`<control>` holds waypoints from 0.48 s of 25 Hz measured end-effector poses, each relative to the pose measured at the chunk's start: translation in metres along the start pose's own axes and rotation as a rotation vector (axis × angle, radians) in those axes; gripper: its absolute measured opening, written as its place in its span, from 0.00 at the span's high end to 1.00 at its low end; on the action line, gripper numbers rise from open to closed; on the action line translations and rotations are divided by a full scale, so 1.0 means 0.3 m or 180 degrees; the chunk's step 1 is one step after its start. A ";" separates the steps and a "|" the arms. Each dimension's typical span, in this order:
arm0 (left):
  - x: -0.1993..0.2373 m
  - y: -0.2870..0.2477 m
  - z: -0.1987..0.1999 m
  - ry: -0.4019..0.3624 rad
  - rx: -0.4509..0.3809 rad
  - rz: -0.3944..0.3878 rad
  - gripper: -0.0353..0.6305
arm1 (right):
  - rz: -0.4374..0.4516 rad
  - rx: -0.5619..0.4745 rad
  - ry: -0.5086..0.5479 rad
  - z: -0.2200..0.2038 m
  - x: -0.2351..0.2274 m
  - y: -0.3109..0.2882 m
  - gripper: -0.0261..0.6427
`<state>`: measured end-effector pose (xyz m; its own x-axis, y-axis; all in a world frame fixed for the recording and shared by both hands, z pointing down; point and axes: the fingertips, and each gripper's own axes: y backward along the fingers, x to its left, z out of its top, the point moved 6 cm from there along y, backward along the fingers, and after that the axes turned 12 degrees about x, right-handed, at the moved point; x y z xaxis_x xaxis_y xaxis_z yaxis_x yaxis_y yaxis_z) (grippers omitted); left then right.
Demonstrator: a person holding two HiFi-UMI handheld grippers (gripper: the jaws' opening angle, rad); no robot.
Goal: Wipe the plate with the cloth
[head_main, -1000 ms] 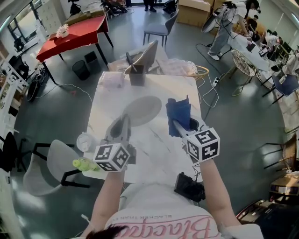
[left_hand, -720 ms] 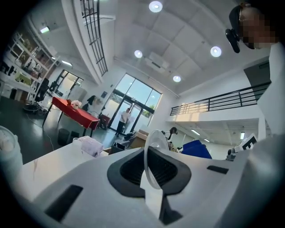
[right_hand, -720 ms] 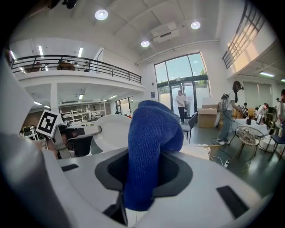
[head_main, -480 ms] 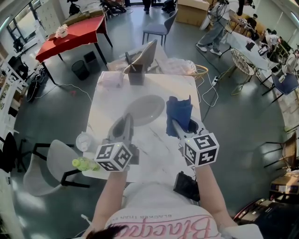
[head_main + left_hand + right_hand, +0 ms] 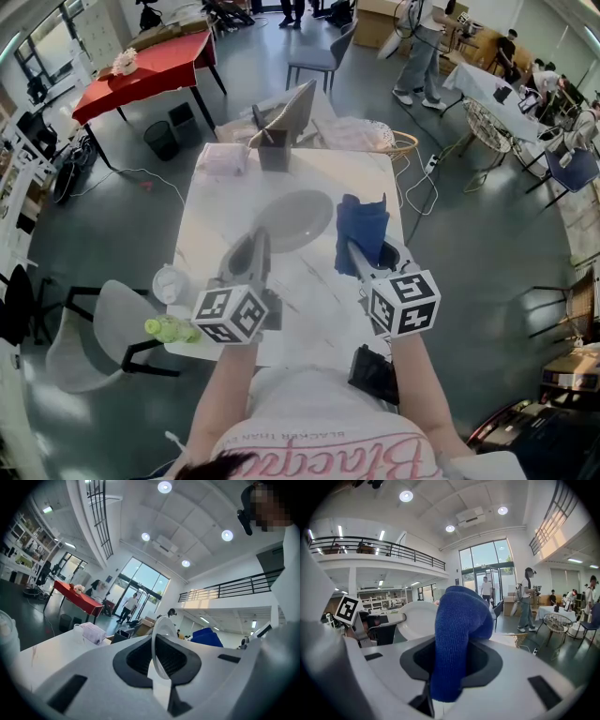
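My left gripper (image 5: 257, 240) clamps the plate (image 5: 298, 217), edge-on in its own view; my right gripper (image 5: 353, 249) grips the cloth (image 5: 362, 223), which hides its jaw tips.

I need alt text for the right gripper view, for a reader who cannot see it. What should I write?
The right claw is clamped on a blue knitted cloth, which rises and folds over in the centre. Behind it at the left, a white round plate faces the camera; beyond is a bright hall with people standing.
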<state>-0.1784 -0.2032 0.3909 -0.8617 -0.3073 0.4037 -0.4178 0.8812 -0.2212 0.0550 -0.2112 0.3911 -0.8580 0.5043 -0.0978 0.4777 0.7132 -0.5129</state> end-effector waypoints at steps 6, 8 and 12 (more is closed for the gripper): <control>-0.007 0.001 0.000 0.0022 0.0000 0.0004 0.92 | 0.0010 0.0001 -0.0017 -0.001 0.005 0.001 0.79; -0.012 0.002 -0.001 0.0038 0.0007 0.0007 0.92 | 0.0019 -0.0002 -0.0018 -0.001 0.005 0.005 0.79; -0.015 0.005 -0.006 0.0078 0.0015 0.0006 0.92 | 0.0040 0.0016 -0.0034 -0.010 0.004 0.010 0.79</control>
